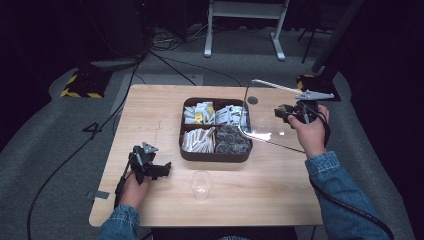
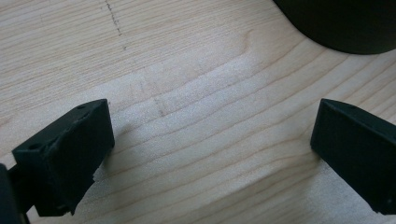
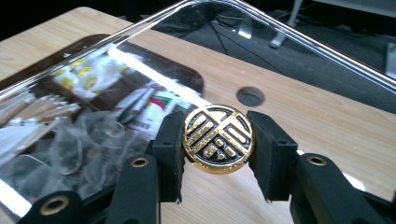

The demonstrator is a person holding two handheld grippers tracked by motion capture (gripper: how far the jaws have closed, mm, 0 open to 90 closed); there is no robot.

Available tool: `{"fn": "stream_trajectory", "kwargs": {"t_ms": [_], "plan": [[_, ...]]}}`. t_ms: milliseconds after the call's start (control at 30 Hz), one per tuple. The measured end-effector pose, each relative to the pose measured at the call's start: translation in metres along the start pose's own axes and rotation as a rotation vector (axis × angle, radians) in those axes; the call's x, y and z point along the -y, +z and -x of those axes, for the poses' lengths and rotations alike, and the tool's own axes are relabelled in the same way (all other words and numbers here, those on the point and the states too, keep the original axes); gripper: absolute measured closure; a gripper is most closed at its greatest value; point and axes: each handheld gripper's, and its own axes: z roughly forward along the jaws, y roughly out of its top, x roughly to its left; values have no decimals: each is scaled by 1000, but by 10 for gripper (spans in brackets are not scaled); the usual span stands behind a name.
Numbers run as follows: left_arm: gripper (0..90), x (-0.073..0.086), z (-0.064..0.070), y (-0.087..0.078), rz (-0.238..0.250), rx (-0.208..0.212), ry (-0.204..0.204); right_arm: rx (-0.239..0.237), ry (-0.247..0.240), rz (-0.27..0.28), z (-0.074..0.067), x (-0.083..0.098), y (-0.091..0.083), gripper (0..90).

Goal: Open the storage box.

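Lid (image 1: pixel 267 112), clear plastic, rectangular, with a round gold-and-black knob (image 3: pixel 218 138) at its centre: held tilted up off the desk (image 1: pixel 160 115) just to the right of the tray (image 1: pixel 215 156), near the desk's far right corner. Right gripper (image 3: pixel 218 140): fingers (image 3: pixel 273 151) clenched on the knob from both sides; in the high view the gripper (image 1: pixel 295 112) sits in the person's right hand (image 1: pixel 310 132), denim sleeve behind it.

Tray: dark brown, four compartments, set at the middle of the desk toward the far edge. Far compartments hold small printed packets, the near left one pale sticks or sachets, the near right one clear cups; exact contents too small to tell.

Cup (image 1: pixel 201 185): clear plastic, upright, near the desk's near edge, just in front of the tray and apart from it.

Left gripper (image 1: pixel 150 167): close over the desk toward the near left corner, fingers (image 2: pixel 70 154) released and wide apart, bare wood between them, tray corner (image 2: pixel 345 28) beyond.

Round hole (image 3: pixel 250 96) in the desk near the far right corner.
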Motion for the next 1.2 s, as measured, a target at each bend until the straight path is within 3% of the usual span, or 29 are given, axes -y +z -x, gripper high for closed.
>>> {"fn": "stream_trajectory", "kwargs": {"t_ms": [300,567,1200], "plan": [[0,0,0,0,0,1,-1,39,60,-17,30,13,-6,587],[0,0,0,0,0,1,-1,67,59,-30,47,25,-6,587],[0,0,0,0,0,1,-1,84,92,-92,66,66,14,587]]}}
